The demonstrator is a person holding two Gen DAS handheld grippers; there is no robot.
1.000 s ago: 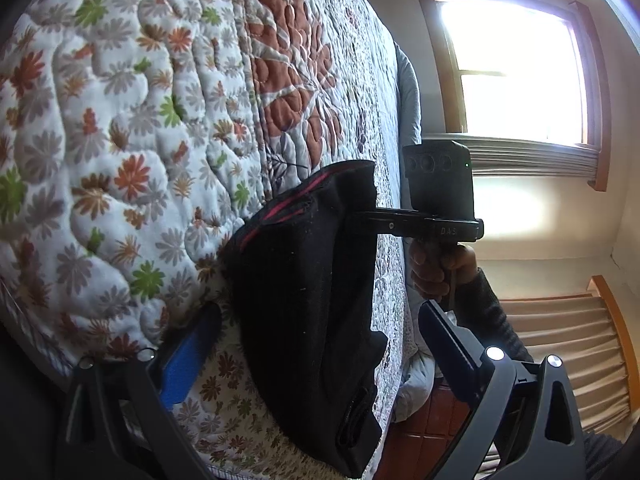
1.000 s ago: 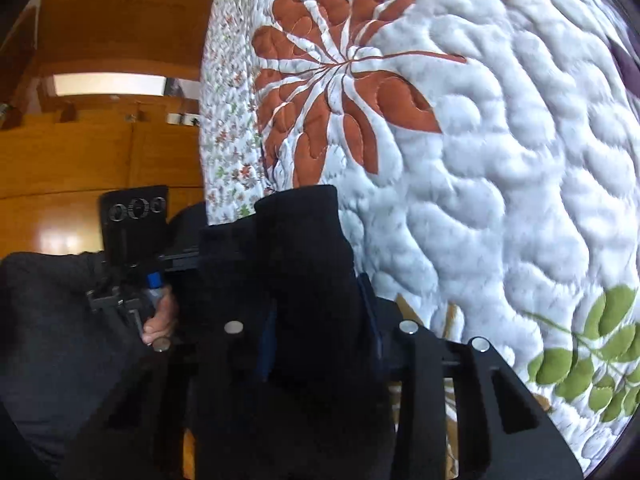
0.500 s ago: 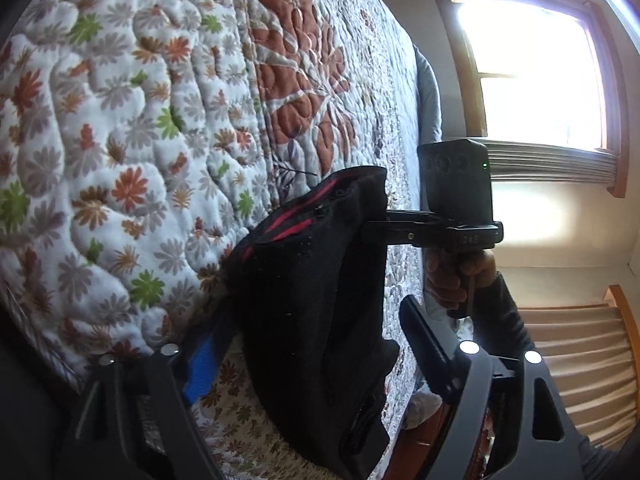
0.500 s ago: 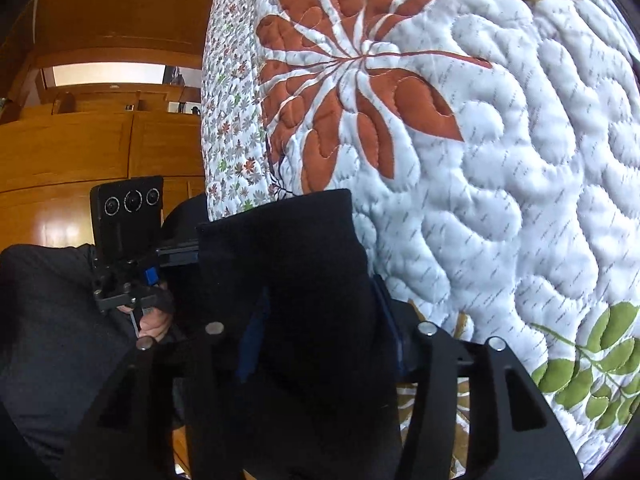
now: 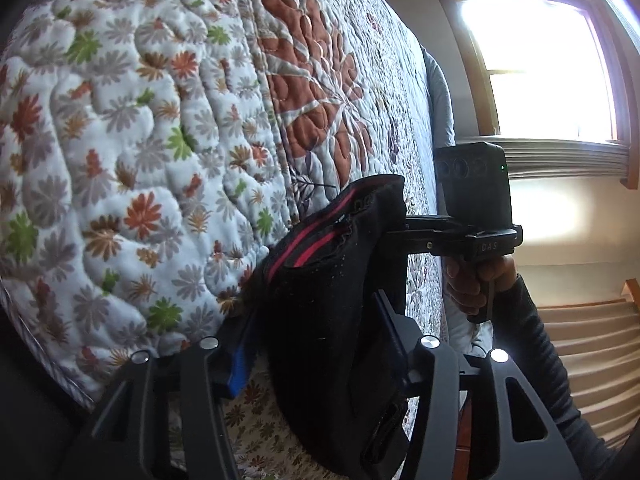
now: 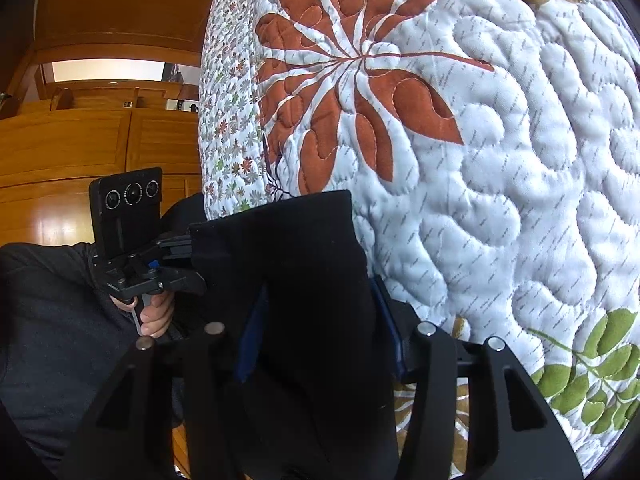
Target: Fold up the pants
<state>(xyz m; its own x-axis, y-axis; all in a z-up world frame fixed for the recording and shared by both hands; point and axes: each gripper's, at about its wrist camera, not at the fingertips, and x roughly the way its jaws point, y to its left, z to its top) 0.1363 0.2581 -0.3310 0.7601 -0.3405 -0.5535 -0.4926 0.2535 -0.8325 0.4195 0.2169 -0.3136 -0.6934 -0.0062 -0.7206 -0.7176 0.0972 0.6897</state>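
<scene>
The pants are black with a red stripe, bunched into a thick folded bundle over the quilted bed. My left gripper is shut on one end of the bundle, its blue pads pressed into the cloth. My right gripper is shut on the other end of the pants. Each gripper shows in the other's view: the right one bites the bundle's far edge, the left one bites its left edge. The fingertips are buried in cloth.
The bed carries a white quilt with orange, green and grey flowers and a big rust leaf motif. A bright window is beyond the bed. Wooden cabinets stand on the other side. The bed's edge runs beside the pants.
My left gripper has closed from open onto the pants' near end. The bundle has shifted a little further onto the bed, held between both grippers.
</scene>
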